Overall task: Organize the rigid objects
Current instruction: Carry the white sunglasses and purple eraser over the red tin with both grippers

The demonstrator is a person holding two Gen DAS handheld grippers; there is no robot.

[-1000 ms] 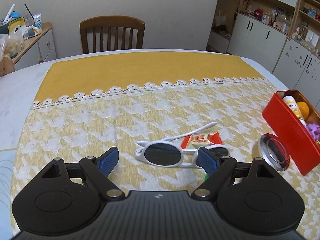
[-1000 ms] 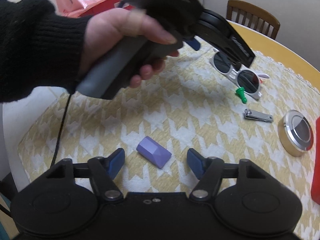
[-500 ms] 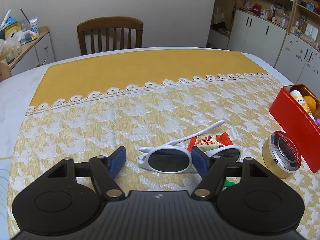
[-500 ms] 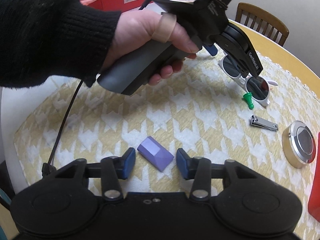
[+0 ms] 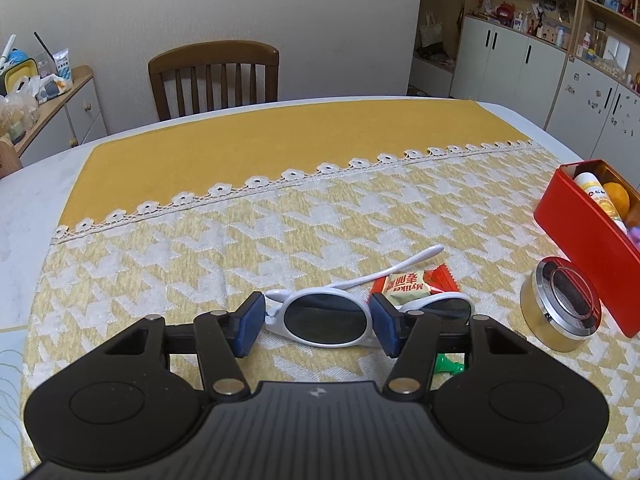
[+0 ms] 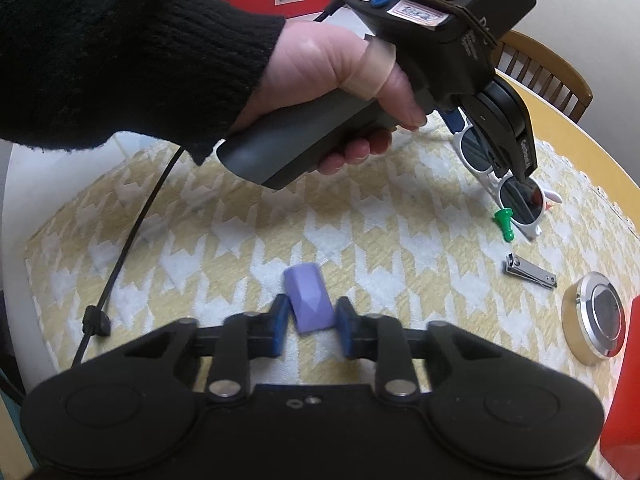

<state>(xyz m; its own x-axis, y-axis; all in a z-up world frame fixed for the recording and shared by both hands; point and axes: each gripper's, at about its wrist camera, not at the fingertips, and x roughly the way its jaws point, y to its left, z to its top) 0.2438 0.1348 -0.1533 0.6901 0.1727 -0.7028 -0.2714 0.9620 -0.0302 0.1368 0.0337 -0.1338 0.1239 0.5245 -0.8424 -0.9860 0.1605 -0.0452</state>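
White sunglasses [image 5: 326, 316] lie on the yellow houndstooth cloth. My left gripper [image 5: 316, 326] is open, its blue pads either side of the left lens, close but apart. My right gripper [image 6: 310, 322] is shut on a small purple block [image 6: 307, 302], pads touching its sides. In the right wrist view the left gripper [image 6: 486, 142] sits over the sunglasses [image 6: 516, 196]. A red box [image 5: 588, 232] with several items stands at the right.
A red candy wrapper [image 5: 416, 286] lies behind the sunglasses. A round metal tin [image 5: 562, 310] sits by the red box. A green pawn [image 6: 504, 222] and nail clippers [image 6: 530, 275] lie on the cloth. A wooden chair [image 5: 214, 76] stands behind the table.
My right gripper closed from wide open onto the purple block. My left gripper moved forward and down and narrowed around the sunglasses' left lens.
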